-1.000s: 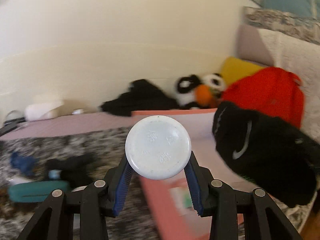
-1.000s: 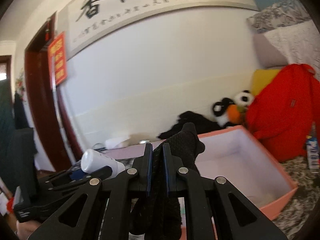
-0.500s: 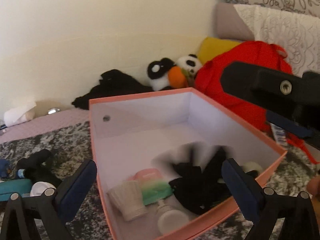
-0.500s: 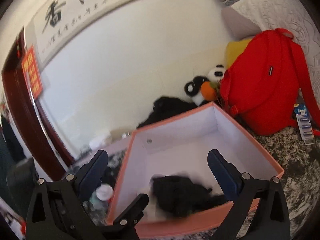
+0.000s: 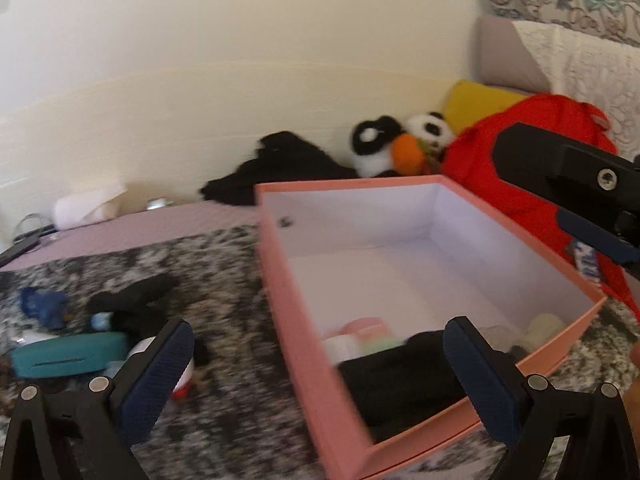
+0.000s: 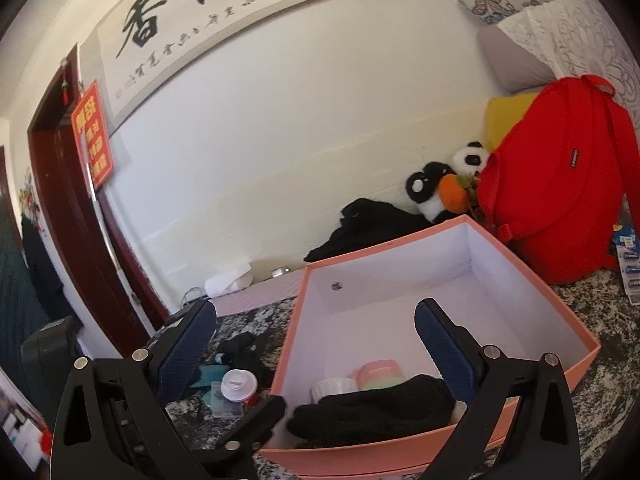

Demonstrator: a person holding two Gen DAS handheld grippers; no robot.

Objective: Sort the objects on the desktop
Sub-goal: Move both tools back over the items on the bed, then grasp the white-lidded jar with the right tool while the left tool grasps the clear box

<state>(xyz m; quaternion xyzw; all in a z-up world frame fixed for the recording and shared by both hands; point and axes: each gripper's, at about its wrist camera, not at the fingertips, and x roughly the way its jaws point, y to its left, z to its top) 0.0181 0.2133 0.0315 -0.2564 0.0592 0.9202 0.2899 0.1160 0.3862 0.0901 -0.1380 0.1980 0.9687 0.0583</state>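
A pink box with a white inside sits on the mottled bedspread. In it lie a black sock, a white bottle and a pink-green container. My left gripper is open and empty over the box's near left corner. My right gripper is open and empty above the box's near edge; it also shows in the left wrist view. Left of the box lie a teal case, a black sock, a blue item and a white-capped red bottle.
A red backpack, a panda plush, a yellow cushion and black clothing line the wall behind the box. A battery pack lies at the right. A dark red door frame stands at the left.
Both grippers opened: the left let go of the white bottle, the right dropped the black sock, and both now lie in the box. Both views have since shifted toward the clutter at the left.
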